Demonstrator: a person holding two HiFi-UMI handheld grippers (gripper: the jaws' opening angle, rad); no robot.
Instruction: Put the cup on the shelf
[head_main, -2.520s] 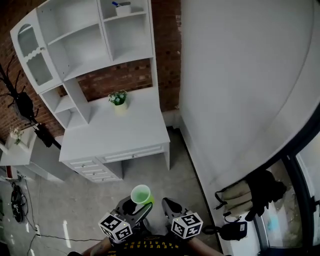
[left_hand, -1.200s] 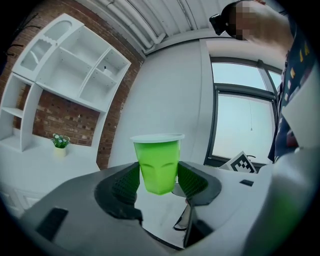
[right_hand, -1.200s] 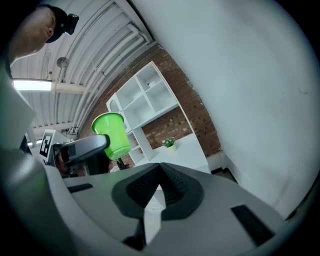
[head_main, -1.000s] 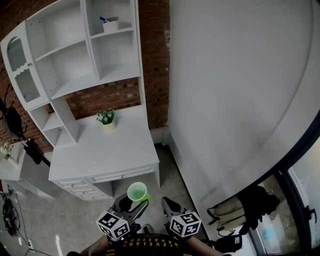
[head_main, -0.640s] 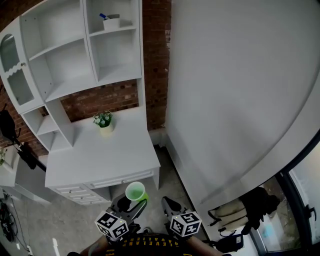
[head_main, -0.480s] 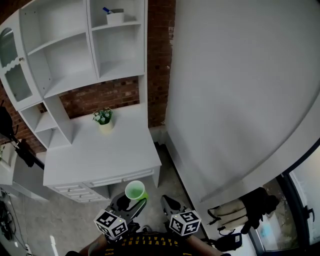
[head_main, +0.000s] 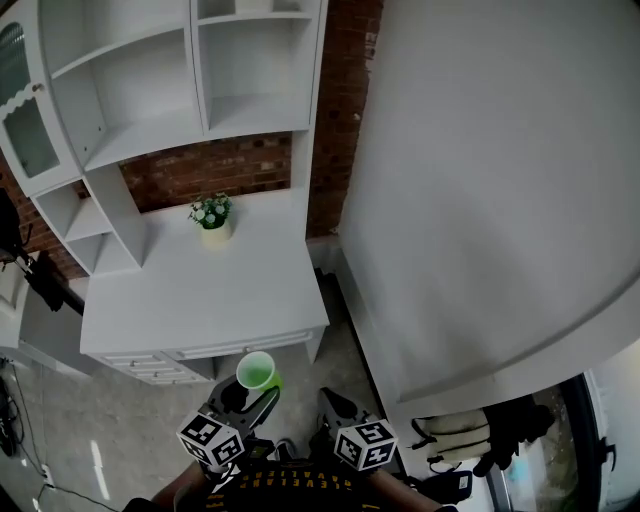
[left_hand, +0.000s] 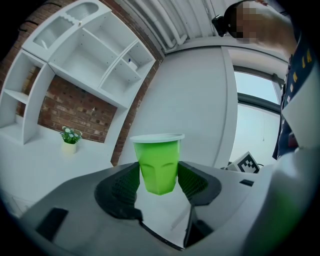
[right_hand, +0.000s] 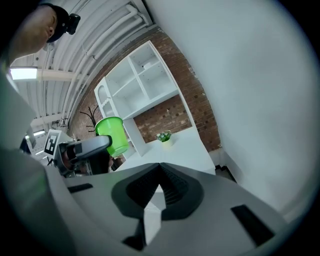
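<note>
So the left gripper (left_hand: 159, 184) has its jaws pinched on the lower part of the green cup (left_hand: 158, 162). The cup is upright, mouth up, sitting low centre in the head view, just short of the front edge of the desk (head_main: 200, 290). The right gripper (right_hand: 159, 189) is closed on nothing and parked beside it at the bottom of the frame. The shelf (head_main: 250, 112) is up in the top left, well apart from the cup, so this looks like the carry-over bit, with nothing placed yet.

Tips imo: that's a low grip on a tapered cup, so hold it level and don't squeeze harder. It looks like thin plastic and would probably buckle or pop upward. Go up and over the desk, steering wide of the plant (head_main: 212, 215) near the back. Pick an open cubby and enter with the base above the board. Set it flat, then open. The right one should just stay clear.
</note>
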